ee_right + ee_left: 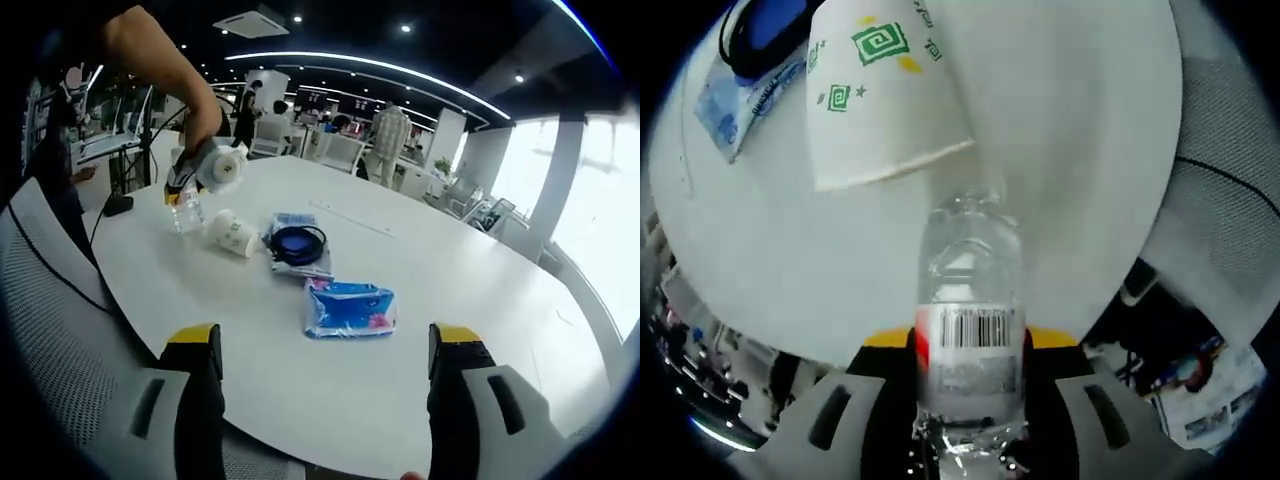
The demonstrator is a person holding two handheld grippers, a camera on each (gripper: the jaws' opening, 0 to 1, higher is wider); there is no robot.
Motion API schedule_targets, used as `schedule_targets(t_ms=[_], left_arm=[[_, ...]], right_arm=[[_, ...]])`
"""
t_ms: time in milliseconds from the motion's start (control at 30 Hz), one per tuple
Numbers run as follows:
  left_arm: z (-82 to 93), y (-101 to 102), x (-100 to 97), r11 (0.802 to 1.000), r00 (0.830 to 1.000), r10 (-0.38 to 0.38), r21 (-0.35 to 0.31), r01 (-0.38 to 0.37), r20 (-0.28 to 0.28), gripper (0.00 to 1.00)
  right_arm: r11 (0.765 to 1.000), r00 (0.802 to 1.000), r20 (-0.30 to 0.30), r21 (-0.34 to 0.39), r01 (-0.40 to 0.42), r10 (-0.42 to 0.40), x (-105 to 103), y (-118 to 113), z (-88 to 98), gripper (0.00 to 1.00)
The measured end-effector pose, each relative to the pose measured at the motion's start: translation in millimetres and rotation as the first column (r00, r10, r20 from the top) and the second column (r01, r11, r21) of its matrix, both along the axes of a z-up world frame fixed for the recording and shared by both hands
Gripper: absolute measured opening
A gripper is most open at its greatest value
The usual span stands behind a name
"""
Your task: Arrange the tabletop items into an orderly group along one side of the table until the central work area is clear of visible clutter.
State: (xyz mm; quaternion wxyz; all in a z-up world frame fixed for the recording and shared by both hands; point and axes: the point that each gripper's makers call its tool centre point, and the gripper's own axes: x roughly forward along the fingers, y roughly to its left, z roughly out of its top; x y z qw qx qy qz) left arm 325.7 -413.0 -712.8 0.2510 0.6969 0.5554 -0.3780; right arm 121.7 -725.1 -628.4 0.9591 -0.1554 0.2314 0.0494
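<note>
My left gripper [970, 342] is shut on a clear water bottle [970, 255] with a barcode label, its cap end pointing at the white table [1080, 130]. Just beyond the bottle lies a paper cup [880, 90] with green prints, on its side. In the right gripper view a person's arm holds that left gripper [207, 168] over the bottle [185, 212] at the table's far left, with the cup [233, 236] beside it. My right gripper [325, 350] stands open above the near table edge. A blue tissue pack [348, 308] lies just ahead of it.
A blue round case with a black cord [298, 244] rests on a pale packet beside the cup; it also appears as the blue case [765, 30] on the packet [740, 100]. A mesh chair [60, 300] stands at the near left. People and chairs are far behind the table.
</note>
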Motion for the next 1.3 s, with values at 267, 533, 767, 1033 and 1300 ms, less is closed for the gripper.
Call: schedule_targets(t_ms=[267,533,767,1033,1300], left_arm=[[-0.1,-21,-7.8,0.999,0.999,-0.039,-0.011,0.039,0.007,0.39],[-4.5,-40,-19.9,0.997,0.998,-0.062,-0.042,0.063,0.024,0.39],[-6.8,-43,-22.1,0.994,0.996,-0.075,-0.071,0.079,0.046,0.39],[-9.5,-48,-20.7,0.985,0.995,-0.088,-0.142,0.095,0.054,0.39],[-7.3,-57,-22.3,0.967,0.997,-0.059,-0.245,0.067,0.04,0.4]], right_arm=[[1.0,1.0,-0.006,-0.003,-0.001,0.001,0,0,-1.3,0.84],[1.0,1.0,-0.005,-0.005,-0.001,0.001,0,-1,-1.1,0.84],[1.0,1.0,-0.003,-0.006,-0.001,0.001,0,-1,-0.5,0.84],[1.0,1.0,-0.005,-0.011,-0.008,0.008,0,1,-0.8,0.84],[1.0,1.0,-0.009,-0.014,-0.015,0.015,-1,2,-1.5,0.84]])
